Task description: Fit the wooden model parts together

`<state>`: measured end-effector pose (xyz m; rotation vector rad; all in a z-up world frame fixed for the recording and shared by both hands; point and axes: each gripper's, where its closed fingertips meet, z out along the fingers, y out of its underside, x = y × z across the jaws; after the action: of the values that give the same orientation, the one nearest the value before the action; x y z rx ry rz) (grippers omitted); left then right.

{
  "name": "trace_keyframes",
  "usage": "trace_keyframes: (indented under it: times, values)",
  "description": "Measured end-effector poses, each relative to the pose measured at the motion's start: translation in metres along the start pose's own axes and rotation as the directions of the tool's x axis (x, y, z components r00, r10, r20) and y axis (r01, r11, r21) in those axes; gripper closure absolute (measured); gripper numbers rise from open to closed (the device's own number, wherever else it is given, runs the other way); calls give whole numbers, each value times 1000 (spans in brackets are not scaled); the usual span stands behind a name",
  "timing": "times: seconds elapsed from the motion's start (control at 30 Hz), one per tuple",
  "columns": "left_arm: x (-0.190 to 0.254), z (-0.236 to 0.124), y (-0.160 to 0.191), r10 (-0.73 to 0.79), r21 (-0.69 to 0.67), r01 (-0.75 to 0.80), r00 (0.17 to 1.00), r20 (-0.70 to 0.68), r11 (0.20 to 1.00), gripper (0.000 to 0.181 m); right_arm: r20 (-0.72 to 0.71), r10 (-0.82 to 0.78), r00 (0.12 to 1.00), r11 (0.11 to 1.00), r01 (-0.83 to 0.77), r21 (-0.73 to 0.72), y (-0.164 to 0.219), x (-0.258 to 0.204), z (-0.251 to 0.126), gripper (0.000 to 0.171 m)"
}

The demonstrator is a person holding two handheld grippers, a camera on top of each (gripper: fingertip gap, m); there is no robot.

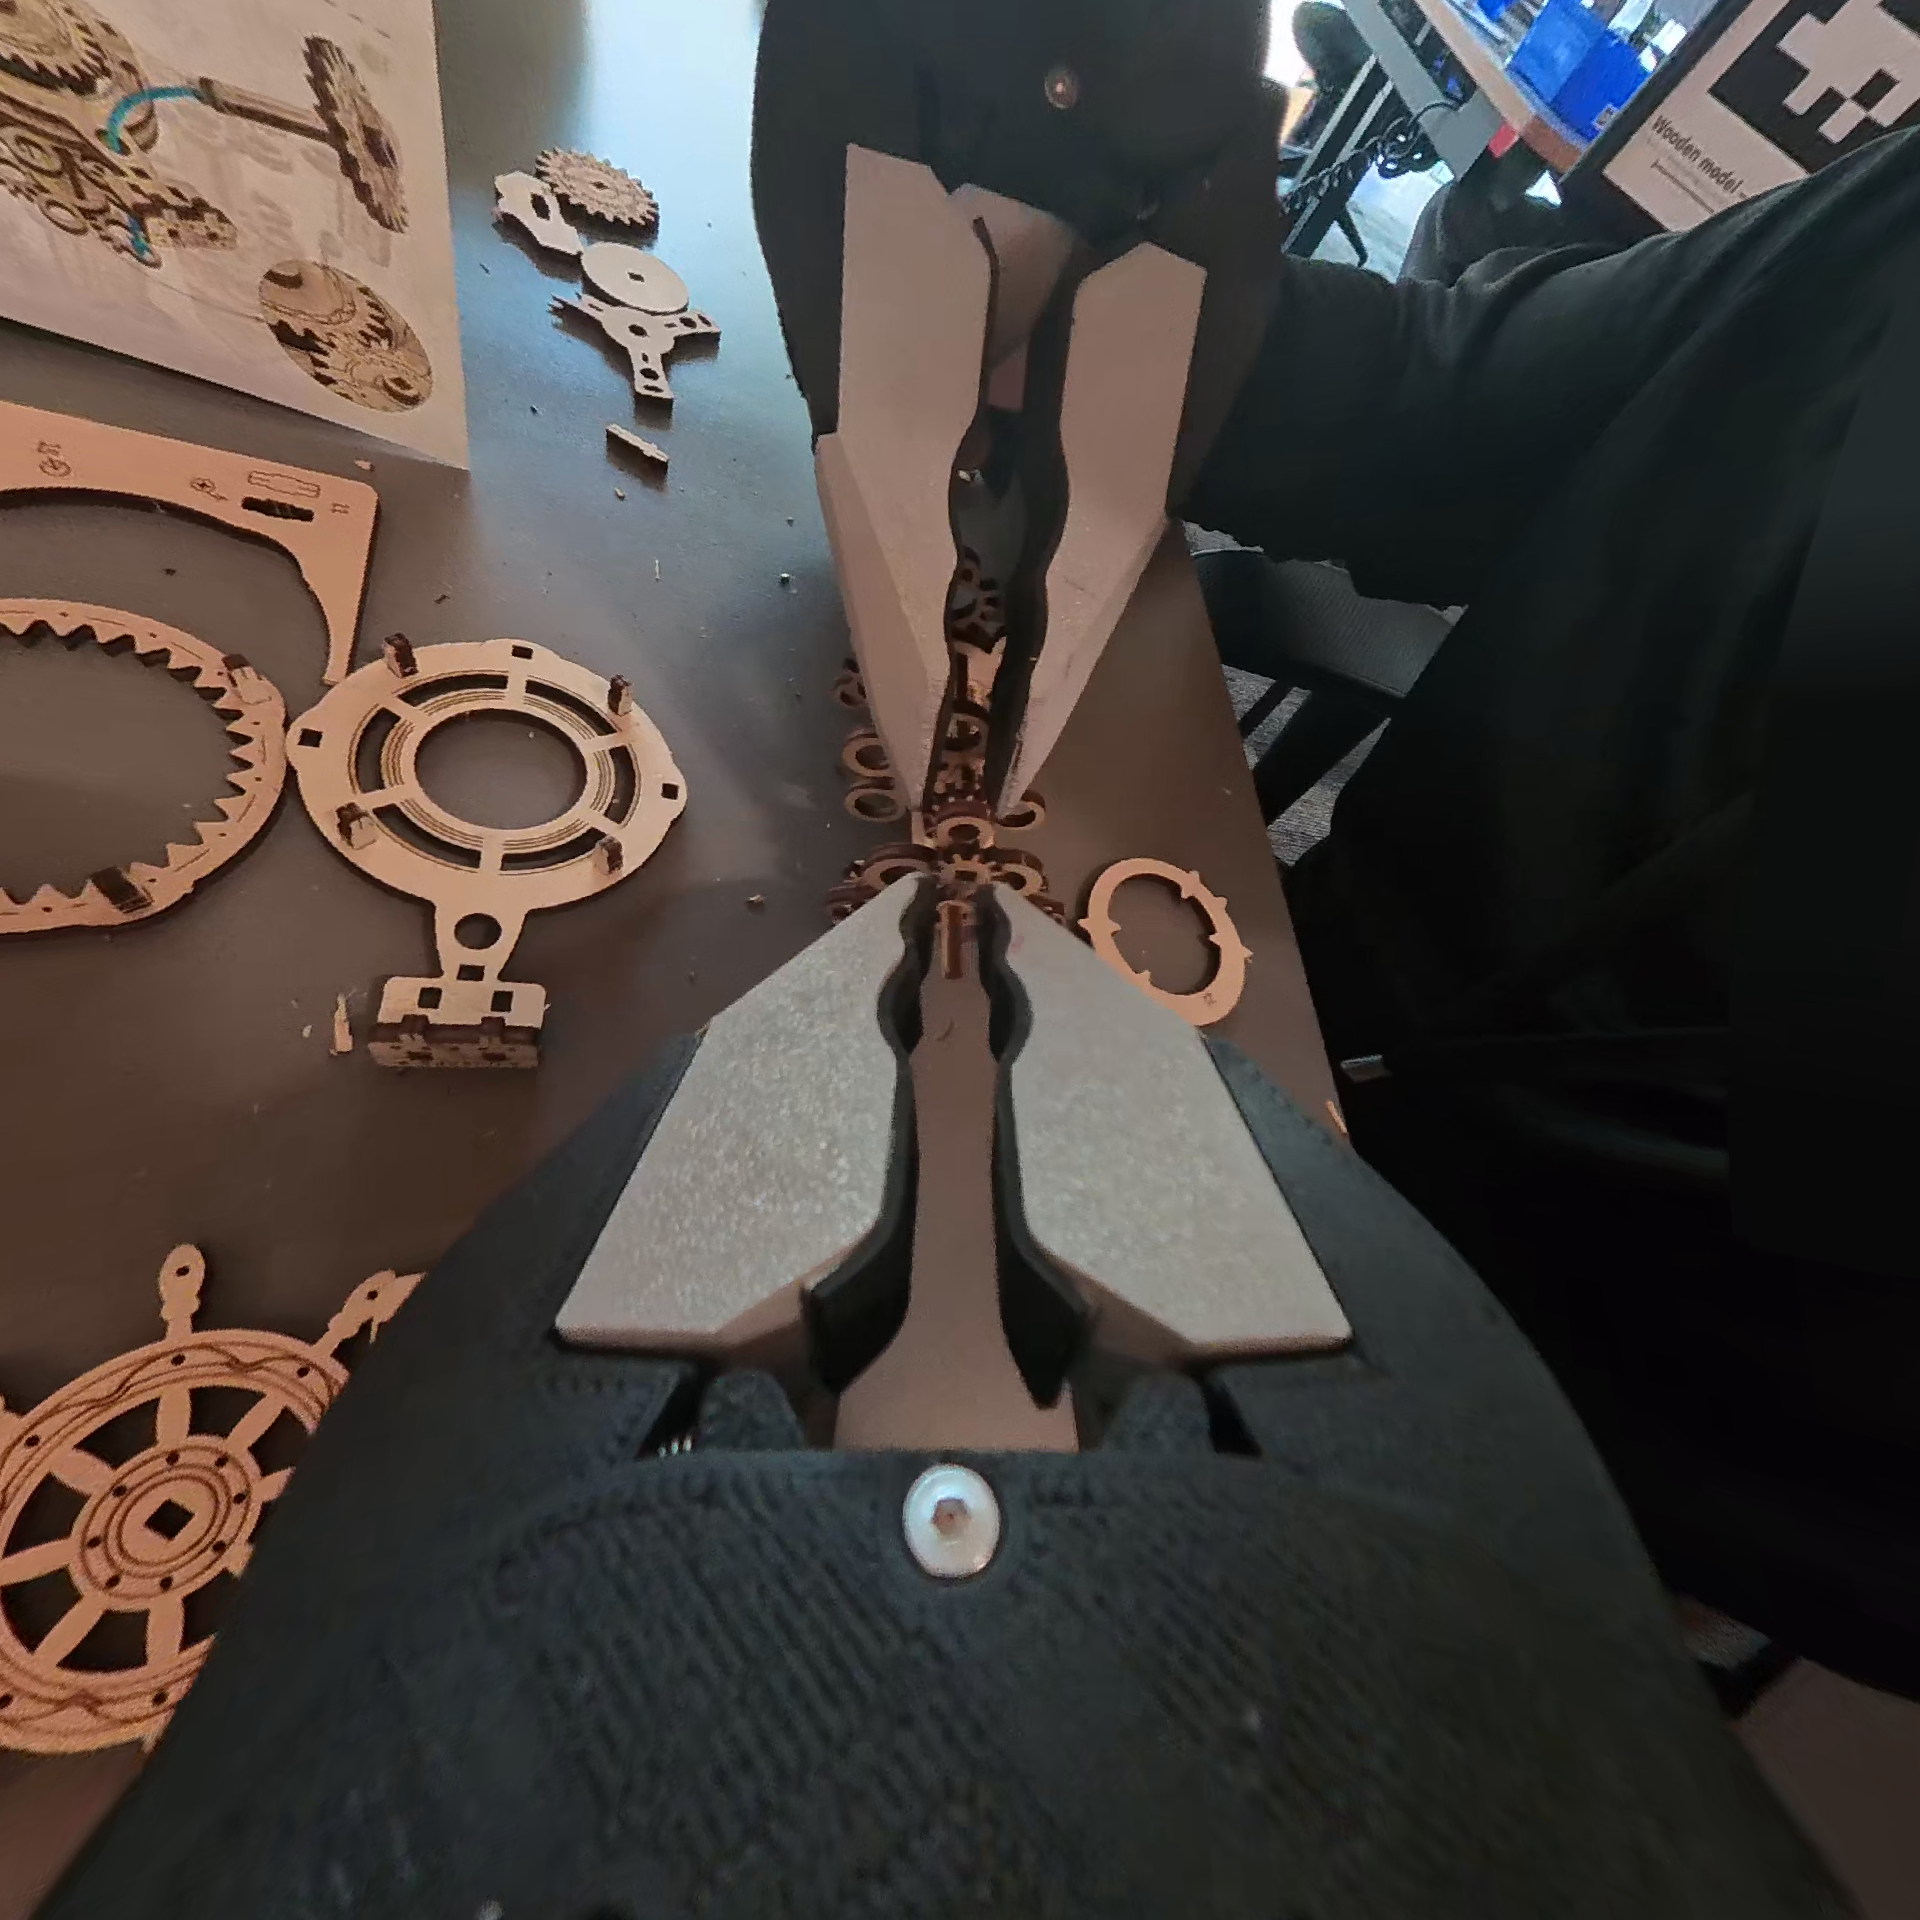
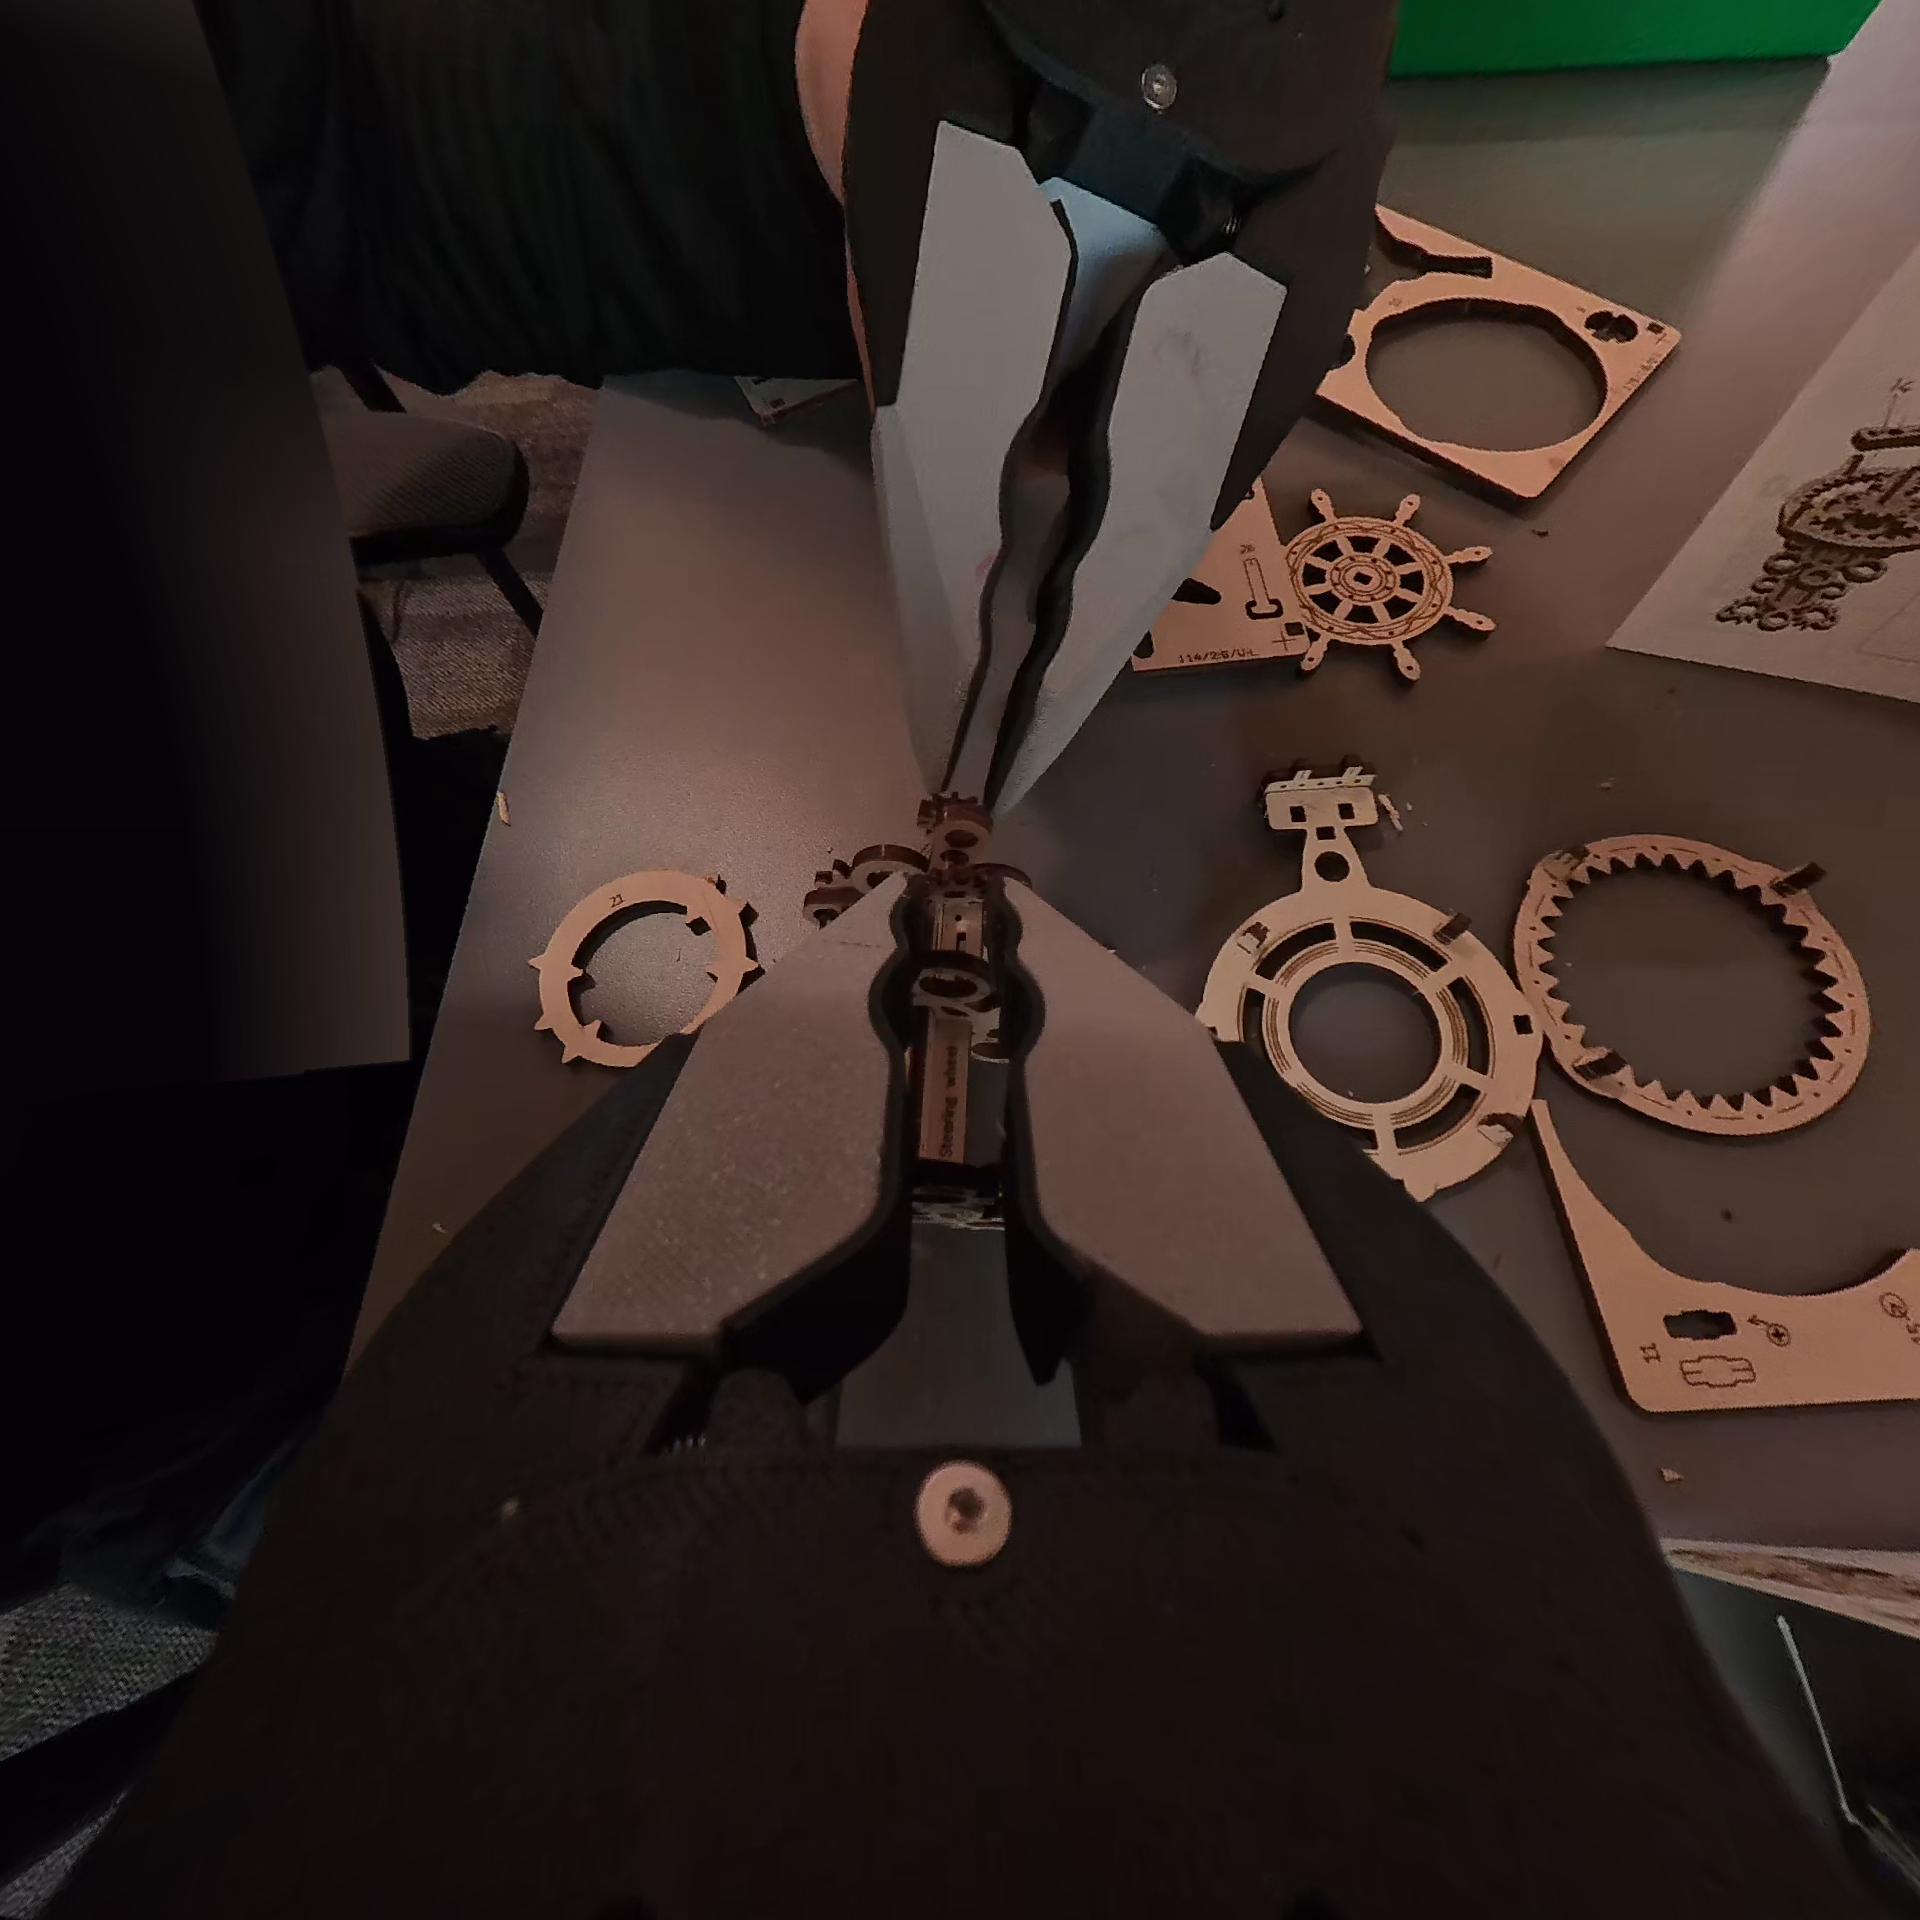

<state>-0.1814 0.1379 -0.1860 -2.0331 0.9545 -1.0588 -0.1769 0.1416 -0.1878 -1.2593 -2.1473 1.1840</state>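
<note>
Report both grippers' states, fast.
Left gripper: shut on the peg.
Right gripper: shut on the wooden assembly.

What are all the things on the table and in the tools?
Ship's wheel: one, pale wood, flat on the table.
Toothed ring: one, pale wood, beside the round frame.
Round frame with a stem: one, pale wood, between the toothed ring and the tools.
Small spiked ring: one, pale wood, near the table edge.
Cut-out sheets: several, pale wood, around the parts.
Small gear pieces: a few, pale wood, by the instruction page.
Instruction page: one, white, far corner.
Table: one, dark grey.
Curly wooden assembly: one, brown, gripped between both tools.
Left tool: grey fingers, shut.
Right tool: grey fingers, shut.
</note>
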Motion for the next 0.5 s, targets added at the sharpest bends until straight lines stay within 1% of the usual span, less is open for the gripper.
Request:
trace_keyframes:
  times: [0.1,0.5]
  values:
    - [0,3,2,1,-13,-1,1000,7,1000,171,2,3,1000,1000,-3,0,0,0,0,163]
    - [2,4,3,1,-13,-1,1000,-5,1000,173,5,3,1000,1000,-3,-1,0,-1,1,163]
